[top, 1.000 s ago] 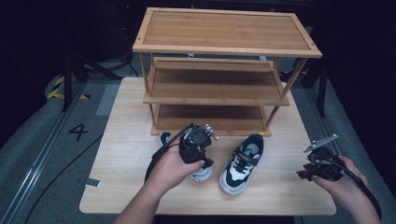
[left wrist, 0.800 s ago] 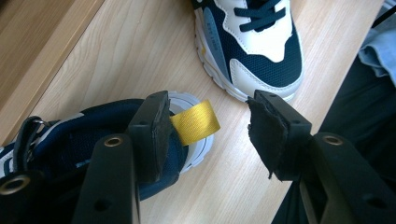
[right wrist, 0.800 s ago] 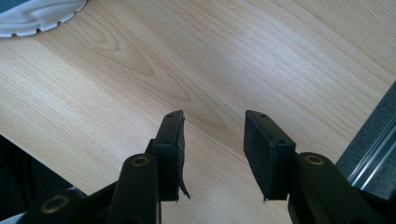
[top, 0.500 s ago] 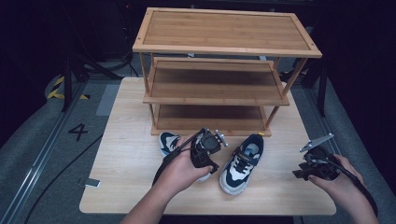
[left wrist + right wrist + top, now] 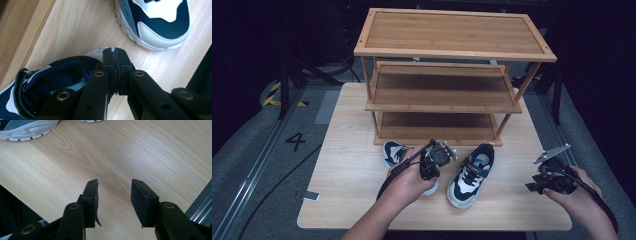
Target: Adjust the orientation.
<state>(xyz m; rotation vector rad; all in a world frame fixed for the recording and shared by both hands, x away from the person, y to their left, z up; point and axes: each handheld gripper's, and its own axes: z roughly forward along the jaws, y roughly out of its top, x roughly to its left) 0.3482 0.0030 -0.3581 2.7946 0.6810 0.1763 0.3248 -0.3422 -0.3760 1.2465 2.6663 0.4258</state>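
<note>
Two navy-and-white sneakers lie on the wooden table [image 5: 347, 200] in front of the rack. My left gripper [image 5: 430, 172] [image 5: 115, 53] points down at the heel of the left sneaker [image 5: 393, 152] [image 5: 57, 72]. Its jaws have just been closing and now stand pressed together on the heel rim, one jaw inside the opening. The right sneaker [image 5: 471, 176] [image 5: 160, 22] lies free beside it, toe toward me. Over bare table at the right edge, my right gripper [image 5: 534, 187] [image 5: 113, 195] is open with nothing between its pads; that sneaker's sole [image 5: 27, 131] shows at the top left.
A three-tier wooden shoe rack [image 5: 447, 95] stands at the back of the table, all shelves bare. The table's right edge [image 5: 200, 200] lies close to the right gripper. Dark floor with a painted number surrounds the table.
The left hand shifted right and down onto the left sneaker's heel, uncovering its toe, and the jaws went from apart to shut. The right hand stayed in place.
</note>
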